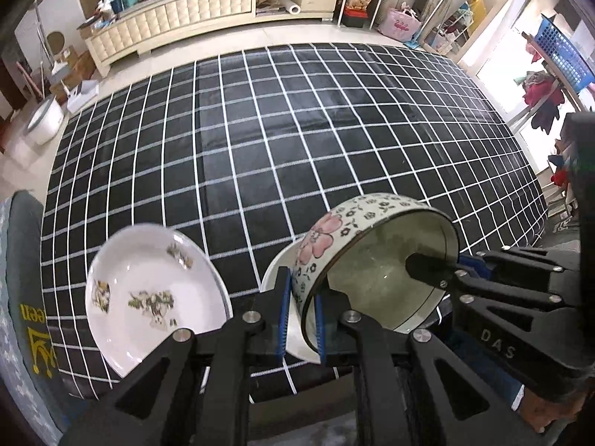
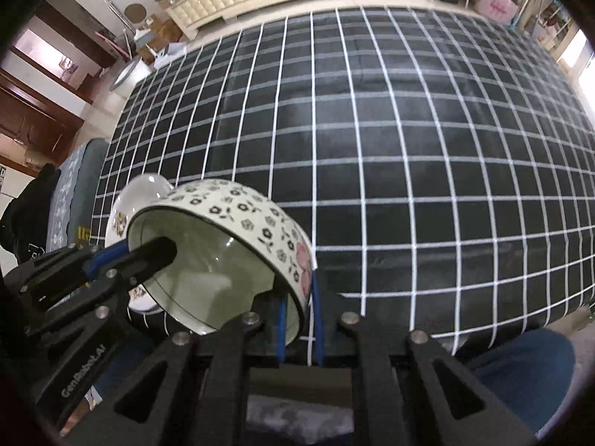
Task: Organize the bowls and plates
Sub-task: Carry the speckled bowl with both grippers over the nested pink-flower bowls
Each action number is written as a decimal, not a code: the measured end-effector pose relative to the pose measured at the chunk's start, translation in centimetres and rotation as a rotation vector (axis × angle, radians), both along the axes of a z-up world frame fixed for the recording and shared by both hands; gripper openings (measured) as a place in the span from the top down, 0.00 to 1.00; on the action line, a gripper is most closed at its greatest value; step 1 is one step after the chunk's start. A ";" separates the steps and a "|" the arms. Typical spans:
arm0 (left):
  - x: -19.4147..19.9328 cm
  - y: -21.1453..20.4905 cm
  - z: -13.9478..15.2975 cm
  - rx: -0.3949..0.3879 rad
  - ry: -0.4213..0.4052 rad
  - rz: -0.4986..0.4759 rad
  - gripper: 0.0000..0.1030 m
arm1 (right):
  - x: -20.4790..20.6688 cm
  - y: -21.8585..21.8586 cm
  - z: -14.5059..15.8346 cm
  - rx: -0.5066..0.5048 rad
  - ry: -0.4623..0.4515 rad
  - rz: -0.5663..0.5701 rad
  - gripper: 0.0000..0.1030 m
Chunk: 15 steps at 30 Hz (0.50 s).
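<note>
A floral bowl [image 1: 334, 238] with pink and black flowers is held tilted above the near edge of the black grid table [image 1: 297, 130]. My left gripper [image 1: 302, 319] is shut on its rim on one side. My right gripper [image 2: 299, 319] is shut on the opposite rim of the same bowl [image 2: 238, 212]; its fingers [image 1: 427, 265] reach into the bowl in the left wrist view. A white plate with leaf prints [image 1: 148, 293] lies on the table left of the bowl, and shows behind it in the right wrist view [image 2: 122, 215]. A white dish [image 1: 275, 271] sits partly hidden under the bowl.
A dark cushioned seat with yellow print [image 1: 29, 297] stands at the table's left edge. A cream cabinet [image 1: 208, 3] lines the far wall. A white bucket [image 1: 44, 119] is on the floor at the left.
</note>
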<state>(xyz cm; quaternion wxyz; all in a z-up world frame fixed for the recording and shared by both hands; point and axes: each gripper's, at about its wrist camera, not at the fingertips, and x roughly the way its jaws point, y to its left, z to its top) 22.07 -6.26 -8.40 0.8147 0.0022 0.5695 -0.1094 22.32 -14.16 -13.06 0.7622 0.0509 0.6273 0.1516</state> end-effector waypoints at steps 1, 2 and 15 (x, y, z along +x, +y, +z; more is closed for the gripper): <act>-0.3 0.1 -0.2 0.001 0.003 -0.001 0.90 | -0.1 0.1 -0.1 0.001 0.007 0.004 0.85; -0.6 0.2 -0.4 0.007 0.006 -0.003 0.90 | -0.1 0.2 -0.3 0.003 0.015 0.006 0.85; -1.5 2.2 -3.4 0.003 0.067 0.028 0.90 | 0.1 1.5 -1.3 -0.010 0.046 0.046 0.85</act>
